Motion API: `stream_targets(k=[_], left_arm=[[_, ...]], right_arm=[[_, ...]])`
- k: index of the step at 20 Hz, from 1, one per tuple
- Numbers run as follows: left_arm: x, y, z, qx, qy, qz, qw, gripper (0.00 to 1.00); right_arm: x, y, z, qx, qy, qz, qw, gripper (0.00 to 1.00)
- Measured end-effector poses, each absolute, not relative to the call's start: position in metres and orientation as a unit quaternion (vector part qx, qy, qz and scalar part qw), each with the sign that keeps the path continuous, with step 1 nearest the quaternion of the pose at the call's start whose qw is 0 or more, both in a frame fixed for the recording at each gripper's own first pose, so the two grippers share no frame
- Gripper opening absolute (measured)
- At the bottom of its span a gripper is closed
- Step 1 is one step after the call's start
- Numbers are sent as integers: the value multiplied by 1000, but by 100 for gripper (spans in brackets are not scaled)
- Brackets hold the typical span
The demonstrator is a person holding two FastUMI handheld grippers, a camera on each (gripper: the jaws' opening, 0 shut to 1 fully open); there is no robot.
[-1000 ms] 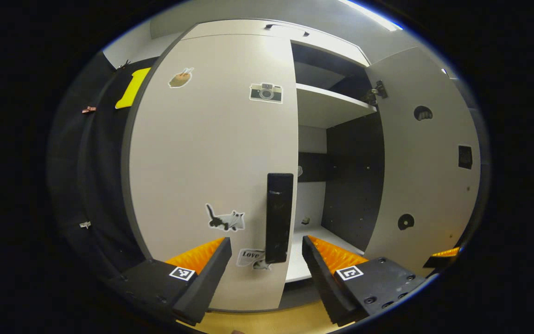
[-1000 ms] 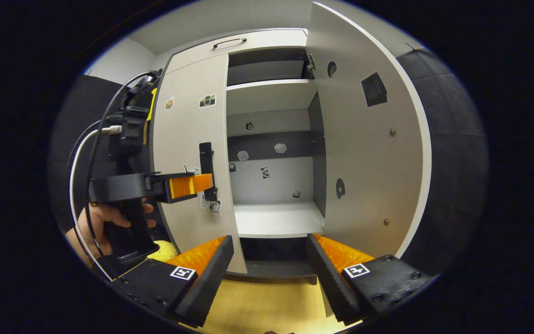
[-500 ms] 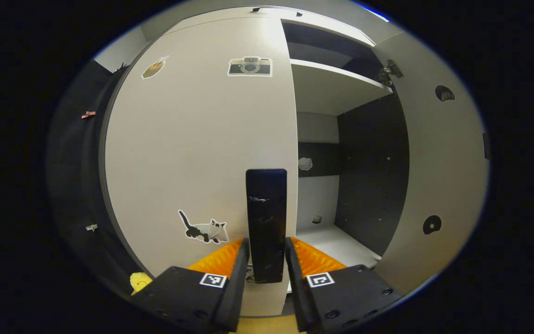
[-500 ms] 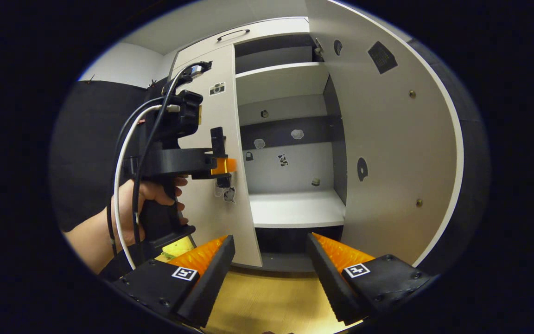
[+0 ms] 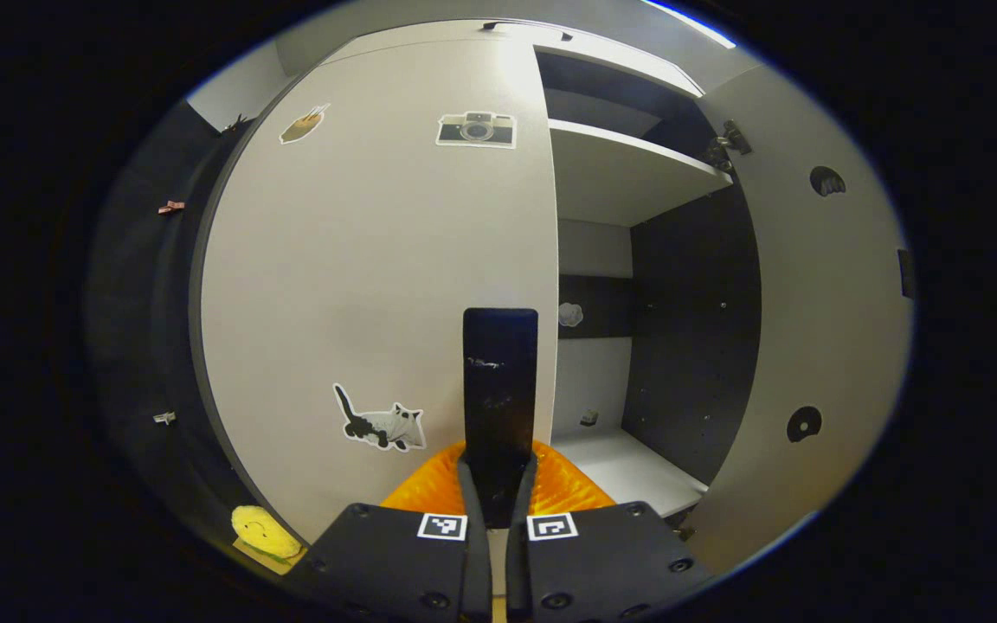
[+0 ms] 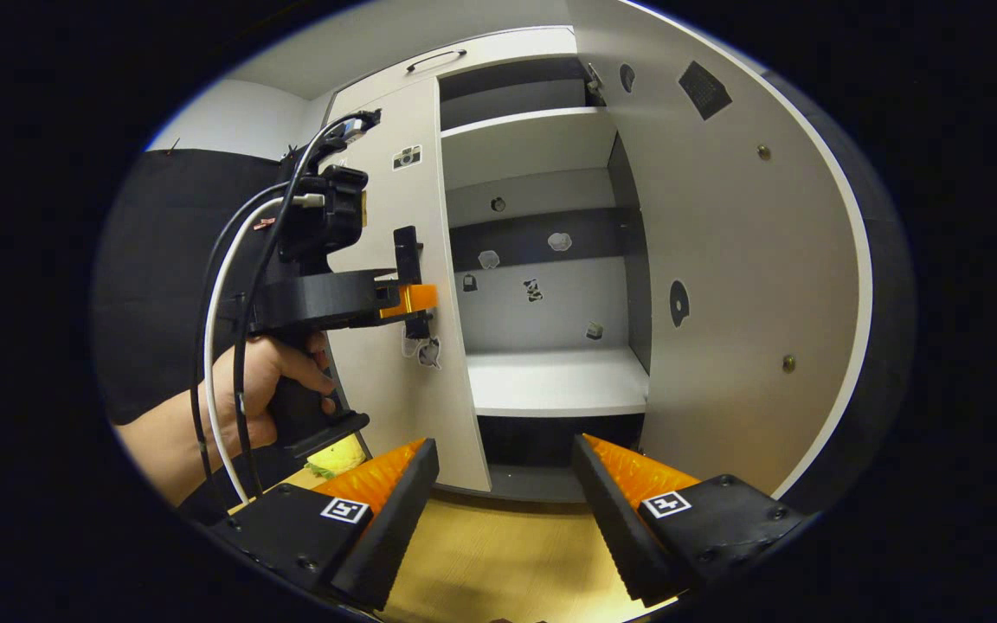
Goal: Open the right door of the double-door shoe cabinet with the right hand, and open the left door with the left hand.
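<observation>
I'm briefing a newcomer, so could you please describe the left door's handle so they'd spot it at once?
Find the pale double-door shoe cabinet. On its closed left door, near the inner edge, stands the tall black rectangular handle. Unlike the flat stickers nearby, it juts out, gripped by the left claw.

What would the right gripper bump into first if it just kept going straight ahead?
Probably the lower shelf inside the open cabinet, or its dark base beneath. The right gripper is open and points into the gap between the closed left door and the swung-open right door; depth is unclear.

A yellow smiley thing lies on the wooden floor. Above it, two small clips hang on the black cloth wall.
</observation>
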State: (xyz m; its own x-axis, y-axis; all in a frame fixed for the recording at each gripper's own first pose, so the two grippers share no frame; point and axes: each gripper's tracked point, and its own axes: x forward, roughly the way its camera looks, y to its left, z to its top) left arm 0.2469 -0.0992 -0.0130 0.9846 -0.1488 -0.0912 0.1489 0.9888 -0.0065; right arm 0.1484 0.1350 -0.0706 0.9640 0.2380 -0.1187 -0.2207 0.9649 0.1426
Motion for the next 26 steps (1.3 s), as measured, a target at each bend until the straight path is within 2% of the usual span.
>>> stream_targets(k=[3, 12, 20, 26], left_arm=[[244, -97, -13, -10, 45, -70, 996, 11], [189, -81, -8, -54, 34, -117, 991, 11], [135, -45, -3, -59, 19, -152, 986, 10], [130, -36, -6, -62, 11, -151, 987, 10]], right_arm=[[145, 132, -70, 65, 69, 110, 989, 98], [120, 149, -74, 48, 74, 85, 993, 98], [100, 149, -76, 60, 61, 11, 996, 98], [86, 147, -85, 71, 70, -20, 995, 98]])
